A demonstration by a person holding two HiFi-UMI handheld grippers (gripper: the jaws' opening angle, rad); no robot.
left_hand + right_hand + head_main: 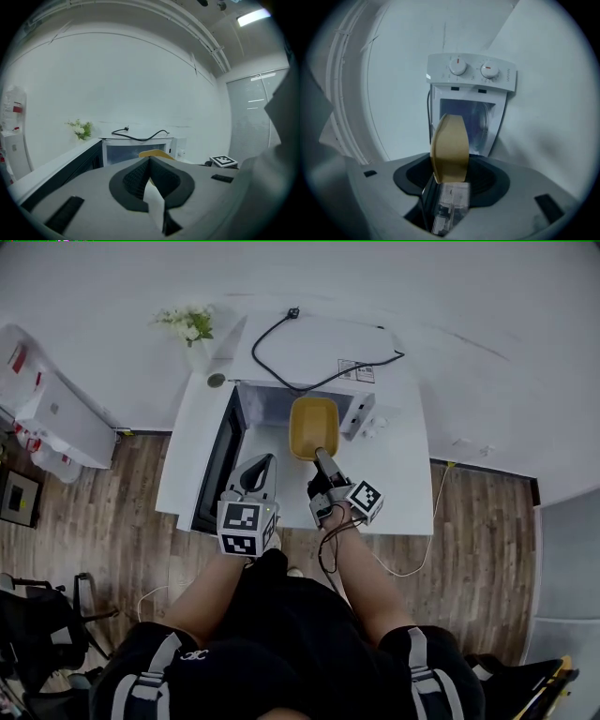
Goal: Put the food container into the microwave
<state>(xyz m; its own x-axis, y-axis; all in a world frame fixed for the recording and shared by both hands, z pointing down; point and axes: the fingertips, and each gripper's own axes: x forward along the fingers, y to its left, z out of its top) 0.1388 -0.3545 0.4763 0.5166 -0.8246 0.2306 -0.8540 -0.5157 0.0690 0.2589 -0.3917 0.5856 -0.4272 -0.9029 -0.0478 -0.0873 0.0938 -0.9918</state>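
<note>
Hovering at the left, beside the open door [217,465] of the microwave [309,343], the left tool [260,468] has its jaws pressed together on nothing. To its right, the right tool [321,456] pinches the near rim of the yellow food container [313,426], held above the desk [403,484] at the microwave's open mouth.

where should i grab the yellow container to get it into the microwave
By its near edge, coming from the person's side, as the right gripper does now. The container is a shallow open tub with a thin rim that the jaws can pinch. Its far end already points at the open microwave, so the gripper stays behind it.
</note>
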